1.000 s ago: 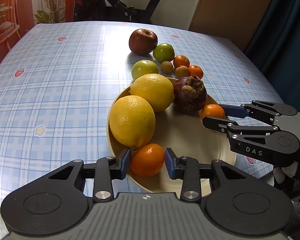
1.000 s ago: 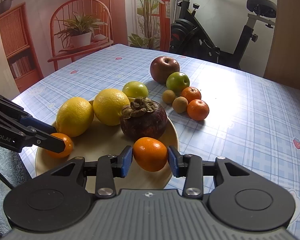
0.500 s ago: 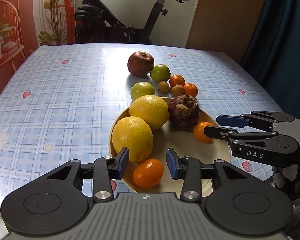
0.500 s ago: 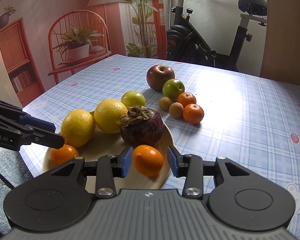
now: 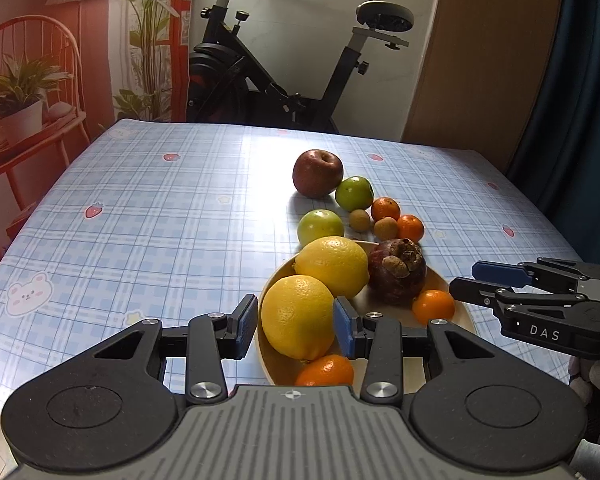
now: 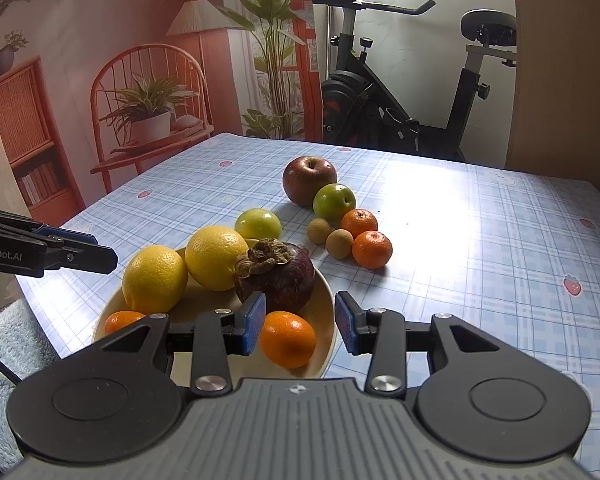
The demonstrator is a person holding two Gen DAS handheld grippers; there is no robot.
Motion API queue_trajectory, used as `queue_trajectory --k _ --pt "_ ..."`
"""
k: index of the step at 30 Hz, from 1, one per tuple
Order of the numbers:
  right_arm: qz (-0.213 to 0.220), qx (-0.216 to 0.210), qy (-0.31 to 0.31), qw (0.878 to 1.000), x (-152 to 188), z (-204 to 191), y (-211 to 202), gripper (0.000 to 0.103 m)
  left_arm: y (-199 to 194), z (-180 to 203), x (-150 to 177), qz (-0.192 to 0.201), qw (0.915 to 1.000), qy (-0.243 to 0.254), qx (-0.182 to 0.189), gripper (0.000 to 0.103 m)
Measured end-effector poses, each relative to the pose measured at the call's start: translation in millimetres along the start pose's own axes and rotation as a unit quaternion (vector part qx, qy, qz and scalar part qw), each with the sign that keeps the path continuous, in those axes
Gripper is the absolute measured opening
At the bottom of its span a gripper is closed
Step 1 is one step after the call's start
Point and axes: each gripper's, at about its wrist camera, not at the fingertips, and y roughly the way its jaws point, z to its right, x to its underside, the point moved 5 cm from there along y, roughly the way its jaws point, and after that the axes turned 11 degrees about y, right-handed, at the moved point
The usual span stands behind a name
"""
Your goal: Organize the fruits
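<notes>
A cream plate [image 5: 462, 316] [image 6: 327, 304] near the table's front edge holds two yellow lemons [image 5: 296, 316] [image 6: 156, 278], a dark mangosteen [image 5: 398, 276] [image 6: 278, 276] and two small oranges [image 5: 326, 372] [image 6: 288, 338]. Beyond it on the cloth lie a red apple [image 5: 318, 172] [image 6: 309, 179], two green fruits [image 5: 354, 193], two tangerines [image 6: 372, 249] and two small brown fruits [image 6: 339, 243]. My left gripper [image 5: 296, 330] is open and empty, raised above the plate's near side. My right gripper [image 6: 300, 322] is open and empty above the plate's right orange.
The table wears a blue checked cloth [image 5: 160, 220]. An exercise bike [image 5: 284, 80] stands behind the far edge. A red chair with a potted plant [image 6: 152, 116] stands at the left. A grey fluffy cloth [image 6: 4, 344] lies below the table's near left edge.
Both grippers let go of their small oranges, which now rest on the plate. Both have opened, pulled back and risen.
</notes>
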Motion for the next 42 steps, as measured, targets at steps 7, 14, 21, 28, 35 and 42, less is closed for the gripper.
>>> queue_trajectory --k 7,14,21,28,35,42 --pt "0.017 0.010 0.029 0.999 -15.1 18.3 -6.2 0.042 -1.8 2.7 -13.2 0.023 0.9997 0.008 0.002 0.043" --pt "0.027 0.019 0.025 0.999 -34.5 33.6 -4.2 0.042 6.5 3.4 -36.4 0.038 0.9989 -0.001 0.028 0.042" --pt "0.031 0.032 0.001 0.999 -47.7 48.5 9.5 0.042 29.9 12.2 -66.1 0.041 0.9980 -0.002 0.048 0.040" --pt "0.028 0.024 -0.028 0.999 -60.7 55.9 34.8 0.042 58.2 12.6 -98.3 0.058 0.9975 0.005 0.041 0.036" --pt "-0.015 -0.004 -0.051 0.999 -50.9 56.1 68.6 0.042 90.7 13.9 -115.9 0.050 0.9977 0.018 0.041 0.035" --pt "-0.040 -0.020 -0.071 0.996 -40.0 53.5 90.0 0.042 118.1 11.4 -123.9 0.026 0.9980 -0.001 0.057 0.035"
